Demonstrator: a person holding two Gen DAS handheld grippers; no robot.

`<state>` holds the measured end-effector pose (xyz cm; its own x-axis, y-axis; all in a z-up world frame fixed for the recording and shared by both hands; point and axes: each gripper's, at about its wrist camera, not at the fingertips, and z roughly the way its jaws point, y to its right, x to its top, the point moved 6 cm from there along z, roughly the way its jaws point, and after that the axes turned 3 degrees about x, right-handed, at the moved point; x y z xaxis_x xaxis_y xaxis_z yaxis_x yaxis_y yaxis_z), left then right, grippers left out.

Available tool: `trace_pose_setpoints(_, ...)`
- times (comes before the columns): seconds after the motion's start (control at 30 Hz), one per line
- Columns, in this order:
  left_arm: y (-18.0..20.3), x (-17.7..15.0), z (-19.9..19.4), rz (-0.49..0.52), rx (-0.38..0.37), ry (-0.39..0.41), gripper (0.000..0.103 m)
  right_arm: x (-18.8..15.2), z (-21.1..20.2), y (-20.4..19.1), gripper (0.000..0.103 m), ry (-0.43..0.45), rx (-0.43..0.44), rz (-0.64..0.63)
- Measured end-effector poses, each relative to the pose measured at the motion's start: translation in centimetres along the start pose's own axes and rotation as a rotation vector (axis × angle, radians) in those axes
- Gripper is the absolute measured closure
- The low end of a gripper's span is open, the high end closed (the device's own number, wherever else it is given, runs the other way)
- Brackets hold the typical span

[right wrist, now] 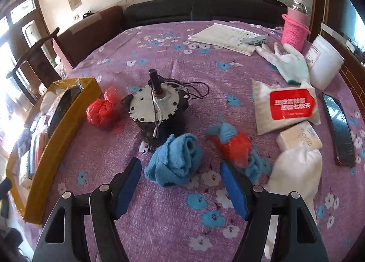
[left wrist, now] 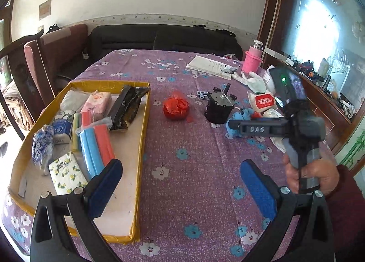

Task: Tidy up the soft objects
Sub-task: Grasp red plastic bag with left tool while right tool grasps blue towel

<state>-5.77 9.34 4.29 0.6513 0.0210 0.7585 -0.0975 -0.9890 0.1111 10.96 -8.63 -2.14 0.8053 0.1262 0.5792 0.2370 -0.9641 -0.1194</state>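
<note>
Crumpled blue terry cloth [right wrist: 174, 159], lain on the purple floral tablecloth [right wrist: 159, 216] just ahead of and between the spread, empty fingers of the right gripper [right wrist: 182, 184], is nearer it than the likewise spread left gripper [left wrist: 182, 184].

Blue towel [right wrist: 174, 159], crumpled, lies just in front of the motor [right wrist: 157, 107]. Red bag bundle [right wrist: 100, 111] sits left of the motor. Blue-and-red glove [right wrist: 230, 142] lies to its right.

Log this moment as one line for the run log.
left gripper: open, empty | right gripper: open, above blue cloth | yellow box: partly filled | motor: on table
</note>
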Motion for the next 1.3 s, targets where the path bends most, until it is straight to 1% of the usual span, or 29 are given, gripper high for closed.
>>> trace_pose_setpoints(0.03, 0.0, 0.7, 0.1, 0.007, 0.001, 0.004, 0.0, -0.1, 0.5, -0.1, 0.031, -0.004, -0.006, -0.004)
trace_pose_setpoints(0.07, -0.1, 1.4, 0.3, 0.017, 0.006, 0.005, 0.0, -0.3, 1.0, -0.1, 0.045, -0.014, -0.001, -0.005)
trace_pose_setpoints(0.1, -0.1, 2.2, 0.6, 0.026, 0.011, 0.005, 0.0, -0.6, 1.3, 0.0, 0.053, -0.028, 0.029, 0.008)
trace_pose_setpoints(0.13, -0.2, 2.9, 1.1, 0.032, 0.015, 0.002, 0.0, -0.8, 1.2, 0.3, 0.055, -0.027, 0.052, 0.029)
trace_pose_setpoints(0.2, 0.0, 4.2, 2.7, 0.041, 0.002, -0.021, 0.0, -1.4, 0.5, 0.7, 0.06, -0.015, 0.055, 0.041)
trace_pose_setpoints(0.27, 0.4, 5.4, 5.1, 0.045, -0.018, -0.061, 0.0, -1.9, -0.2, 1.2, 0.06, 0.007, 0.039, 0.043)
trace_pose_setpoints(0.43, 0.8, 7.8, 12.0, 0.032, -0.032, -0.178, 0.0, -3.2, -0.9, 3.0, 0.06, 0.034, 0.143, 0.14)
trace_pose_setpoints(0.57, 0.9, 9.0, 16.4, 0.059, -0.018, -0.219, 0.0, -3.1, -0.8, 3.3, 0.058, 0.032, 0.175, 0.16)
trace_pose_setpoints(0.67, 0.9, 9.1, 18.4, 0.096, -0.005, -0.244, 0.0, -2.9, -0.7, 3.2, 0.057, 0.028, 0.181, 0.166)
trace_pose_setpoints(0.77, 0.8, 8.8, 19.9, 0.114, -0.014, -0.277, 0.004, -2.8, -0.5, 3.3, 0.056, 0.023, 0.192, 0.177)
trace_pose_setpoints(0.8, 0.9, 8.9, 20.0, 0.123, -0.014, -0.27, 0.005, -2.8, -0.5, 3.3, 0.056, 0.021, 0.195, 0.181)
trace_pose_setpoints(0.87, 1.0, 9.0, 20.5, 0.123, -0.03, -0.284, 0.006, -2.6, -0.4, 3.3, 0.056, 0.019, 0.197, 0.185)
trace_pose_setpoints(0.9, 1.1, 8.9, 20.9, 0.127, -0.03, -0.297, 0.012, -2.6, -0.4, 3.3, 0.056, 0.019, 0.199, 0.187)
trace_pose_setpoints(0.93, 1.2, 8.7, 21.2, 0.135, -0.029, -0.313, 0.023, -2.6, -0.4, 3.4, 0.056, 0.019, 0.2, 0.189)
trace_pose_setpoints(0.97, 1.4, 8.3, 21.7, 0.143, -0.032, -0.339, 0.031, -2.6, -0.3, 3.4, 0.056, 0.018, 0.2, 0.19)
trace_pose_setpoints(1.0, 1.5, 8.1, 21.8, 0.164, -0.008, -0.345, 0.043, -2.6, -0.4, 3.5, 0.056, 0.018, 0.2, 0.189)
trace_pose_setpoints(1.03, 1.6, 7.9, 21.8, 0.19, 0.027, -0.339, 0.054, -2.7, -0.4, 3.5, 0.056, 0.019, 0.2, 0.188)
trace_pose_setpoints(1.07, 1.8, 7.8, 21.6, 0.202, 0.024, -0.335, 0.065, -2.7, -0.4, 3.5, 0.056, 0.019, 0.199, 0.187)
trace_pose_setpoints(1.1, 2.0, 7.7, 21.4, 0.195, 0.0, -0.342, 0.07, -2.7, -0.4, 3.5, 0.056, 0.02, 0.197, 0.185)
trace_pose_setpoints(1.17, 2.0, 7.7, 20.5, 0.186, 0.005, -0.311, 0.07, -2.7, -0.3, 3.4, 0.056, 0.023, 0.192, 0.18)
trace_pose_setpoints(1.3, 1.9, 7.7, 17.6, 0.158, -0.011, -0.25, 0.07, -2.8, -0.3, 3.3, 0.056, 0.03, 0.185, 0.166)
